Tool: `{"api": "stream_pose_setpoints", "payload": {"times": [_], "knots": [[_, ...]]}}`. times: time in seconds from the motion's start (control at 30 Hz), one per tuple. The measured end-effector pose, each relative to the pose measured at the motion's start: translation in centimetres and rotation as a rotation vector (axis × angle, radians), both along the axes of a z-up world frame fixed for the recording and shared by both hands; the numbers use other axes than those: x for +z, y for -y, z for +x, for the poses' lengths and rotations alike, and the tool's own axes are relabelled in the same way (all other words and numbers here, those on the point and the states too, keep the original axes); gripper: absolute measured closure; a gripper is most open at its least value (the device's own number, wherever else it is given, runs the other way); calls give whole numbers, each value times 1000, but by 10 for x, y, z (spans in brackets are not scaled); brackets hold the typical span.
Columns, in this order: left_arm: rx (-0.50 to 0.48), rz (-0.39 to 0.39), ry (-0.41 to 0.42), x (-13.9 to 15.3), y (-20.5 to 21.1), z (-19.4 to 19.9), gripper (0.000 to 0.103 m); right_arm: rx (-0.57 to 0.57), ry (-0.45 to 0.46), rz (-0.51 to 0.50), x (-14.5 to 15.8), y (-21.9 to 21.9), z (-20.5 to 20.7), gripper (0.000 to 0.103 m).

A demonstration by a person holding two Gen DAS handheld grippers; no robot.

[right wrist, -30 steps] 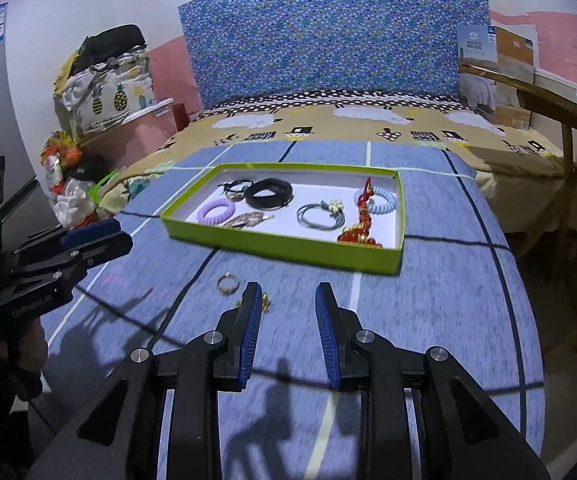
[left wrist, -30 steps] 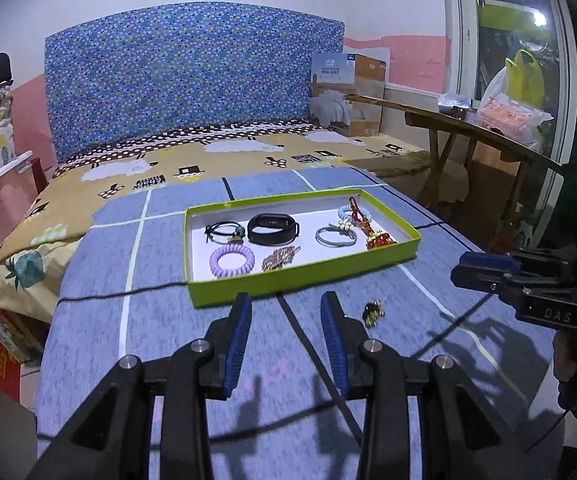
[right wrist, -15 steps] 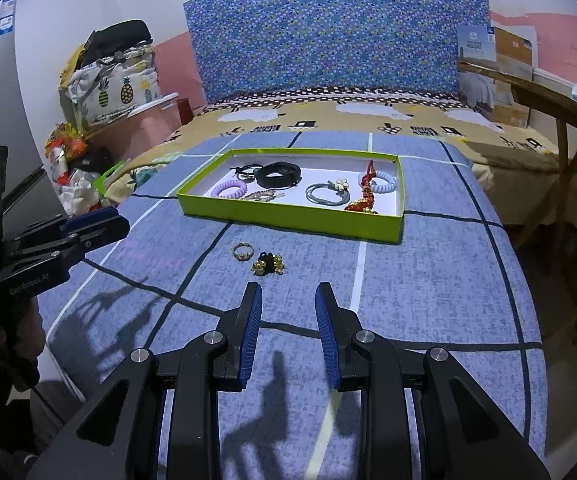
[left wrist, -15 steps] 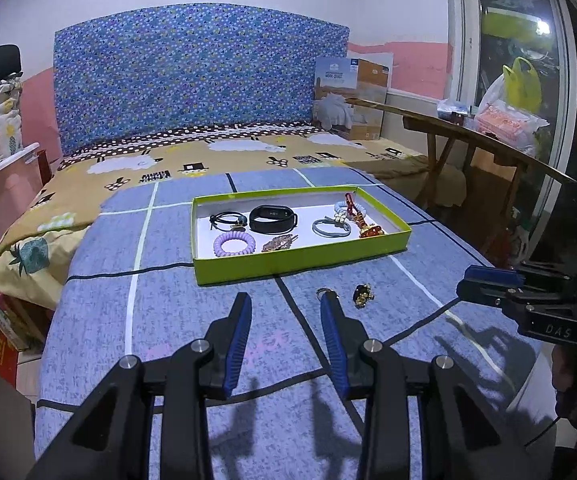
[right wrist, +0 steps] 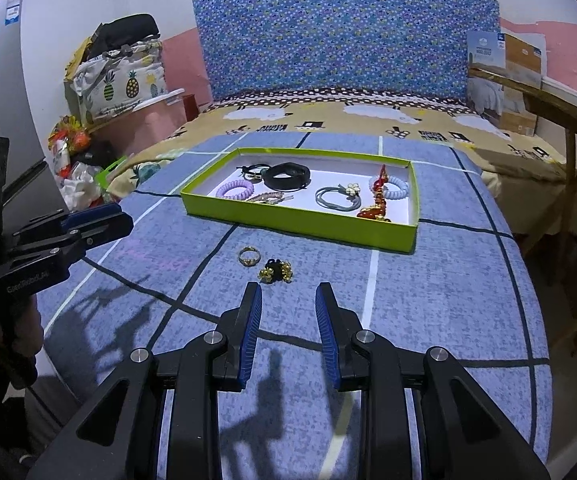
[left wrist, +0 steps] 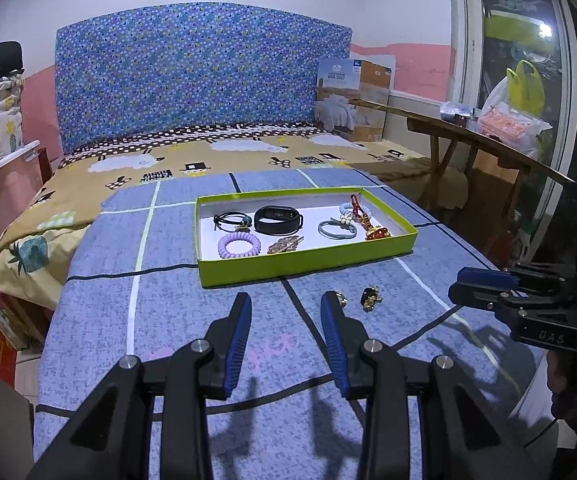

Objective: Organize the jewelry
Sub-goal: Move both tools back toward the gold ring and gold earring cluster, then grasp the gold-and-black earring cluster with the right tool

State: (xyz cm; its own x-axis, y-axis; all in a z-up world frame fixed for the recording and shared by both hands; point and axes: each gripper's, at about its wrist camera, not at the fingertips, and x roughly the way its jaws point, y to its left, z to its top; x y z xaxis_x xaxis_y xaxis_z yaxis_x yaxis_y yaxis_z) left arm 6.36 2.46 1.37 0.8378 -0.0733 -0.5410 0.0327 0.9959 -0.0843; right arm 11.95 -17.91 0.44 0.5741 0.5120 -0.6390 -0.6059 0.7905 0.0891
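Observation:
A green tray point(left wrist: 300, 266) point(right wrist: 288, 224) with a white floor lies on the blue bed cover and holds several hair ties, a black band and a red charm. A gold ring point(right wrist: 249, 256) and a black-and-gold ornament point(right wrist: 275, 272) point(left wrist: 369, 297) lie on the cover in front of the tray. In the left wrist view the ring point(left wrist: 340, 297) is partly hidden behind a fingertip. My left gripper point(left wrist: 285, 312) is open and empty, just short of the ring. My right gripper point(right wrist: 288, 300) is open and empty, just behind the ornament.
A blue patterned headboard point(left wrist: 192, 76) stands at the far end of the bed. A wooden bench point(left wrist: 468, 136) with bags runs along the right side. Boxes and pineapple-print bags point(right wrist: 120, 80) stand at the left. The bed edge drops off on both sides.
Both grippers have pulled back from the tray, so the tray looks farther away and the ring and ornament are now in full view. Both stay open and empty.

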Motion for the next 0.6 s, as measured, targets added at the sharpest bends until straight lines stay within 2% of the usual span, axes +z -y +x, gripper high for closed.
{"api": "stream_pose_setpoints", "payload": {"times": [0.3, 0.6], "knots": [[10, -8, -18, -6, -8, 8, 66, 39, -46, -25, -16, -22, 18, 72], [12, -17, -26, -10, -13, 12, 66, 77, -86, -93, -33, -47, 38, 72]]}}
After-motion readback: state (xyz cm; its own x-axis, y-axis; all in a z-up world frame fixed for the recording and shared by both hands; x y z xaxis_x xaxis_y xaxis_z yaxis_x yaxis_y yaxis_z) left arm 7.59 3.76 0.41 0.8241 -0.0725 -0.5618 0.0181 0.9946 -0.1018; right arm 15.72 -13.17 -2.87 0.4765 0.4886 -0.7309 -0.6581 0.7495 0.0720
